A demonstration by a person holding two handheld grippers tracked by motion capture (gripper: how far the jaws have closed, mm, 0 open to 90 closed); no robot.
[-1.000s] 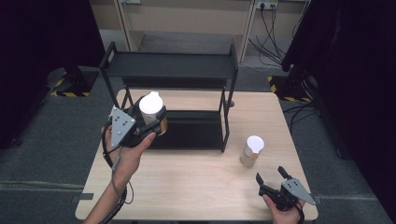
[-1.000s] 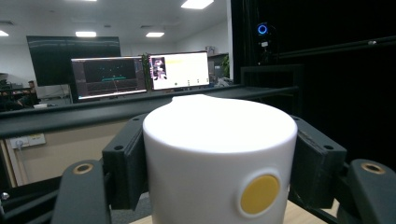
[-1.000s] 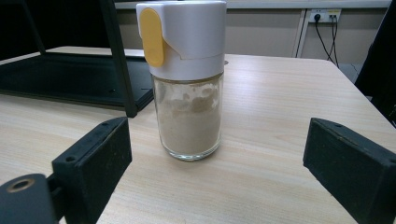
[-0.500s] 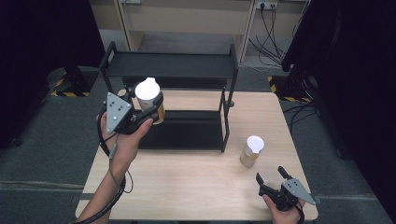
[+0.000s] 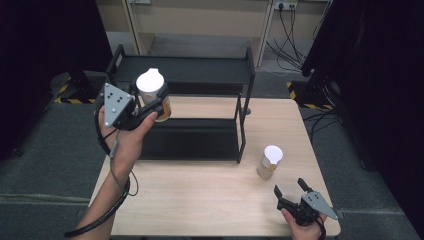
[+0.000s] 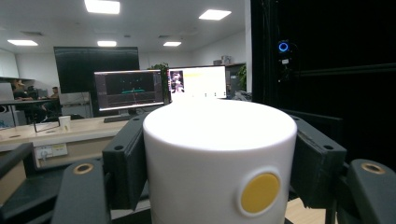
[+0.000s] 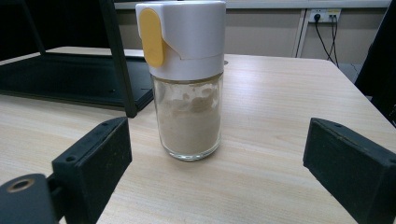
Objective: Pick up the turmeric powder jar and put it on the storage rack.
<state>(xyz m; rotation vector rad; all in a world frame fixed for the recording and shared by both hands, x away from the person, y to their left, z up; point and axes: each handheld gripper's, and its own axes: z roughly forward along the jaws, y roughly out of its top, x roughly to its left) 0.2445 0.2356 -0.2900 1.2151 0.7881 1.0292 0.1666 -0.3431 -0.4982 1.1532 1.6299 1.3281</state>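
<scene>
— Carrying stage? Left gripper (image 5: 150, 107) clamped one seasoning jar (image 5: 152, 97), held above the black rack (image 5: 185, 70)'s lower tier.
— Looked so. Next probably a level set-down on a shelf. Right gripper (image 5: 292, 192) sat open, second jar (image 5: 269, 161) just right of the rack.

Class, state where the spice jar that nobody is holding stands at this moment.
In the high view the free jar stands upright on the table, right of the black rack, just beyond the open right gripper.
</scene>
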